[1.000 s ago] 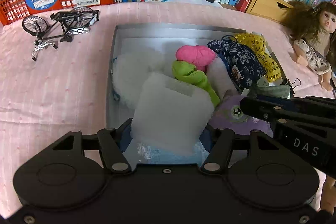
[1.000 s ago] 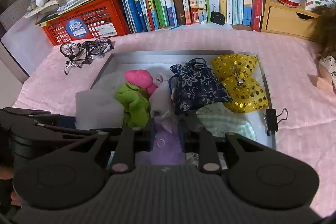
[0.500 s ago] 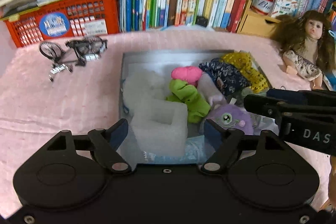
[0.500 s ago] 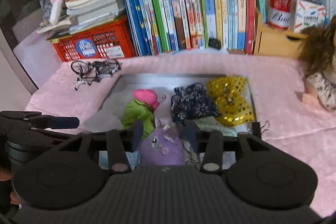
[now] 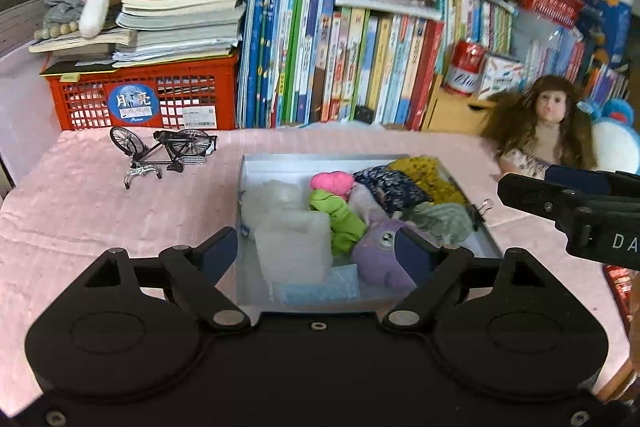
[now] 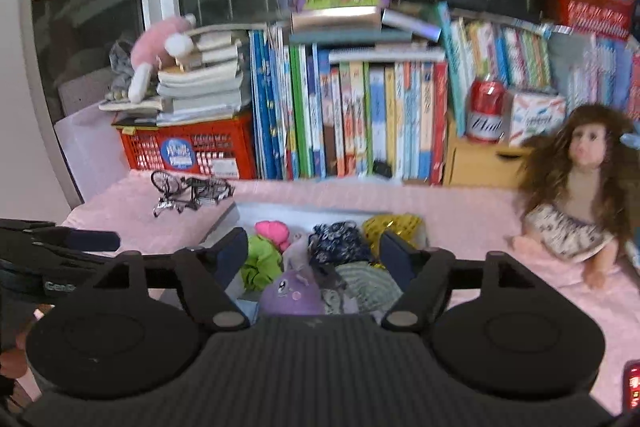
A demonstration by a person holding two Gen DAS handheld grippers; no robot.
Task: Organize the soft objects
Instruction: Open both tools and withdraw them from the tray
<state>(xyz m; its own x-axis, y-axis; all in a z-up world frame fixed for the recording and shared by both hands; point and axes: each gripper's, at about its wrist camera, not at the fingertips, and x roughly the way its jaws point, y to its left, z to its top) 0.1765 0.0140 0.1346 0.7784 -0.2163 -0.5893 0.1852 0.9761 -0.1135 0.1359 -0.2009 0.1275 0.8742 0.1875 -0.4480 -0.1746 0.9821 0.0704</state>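
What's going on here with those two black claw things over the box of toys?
A person holds a gripper in each hand, sorting soft things into a grey tray on a pink-covered table. The left gripper and right gripper have just been opening; both stand open, holding nothing. A white foam block, purple plush, green and pink toys and cloth pouches already lie in the tray.

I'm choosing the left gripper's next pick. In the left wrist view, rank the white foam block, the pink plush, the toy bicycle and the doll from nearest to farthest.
1. White foam block, in the tray, just ahead of the left gripper.
2. Pink plush, mid-tray.
3. Toy bicycle, far left on the cloth, and doll, far right: too close to call.
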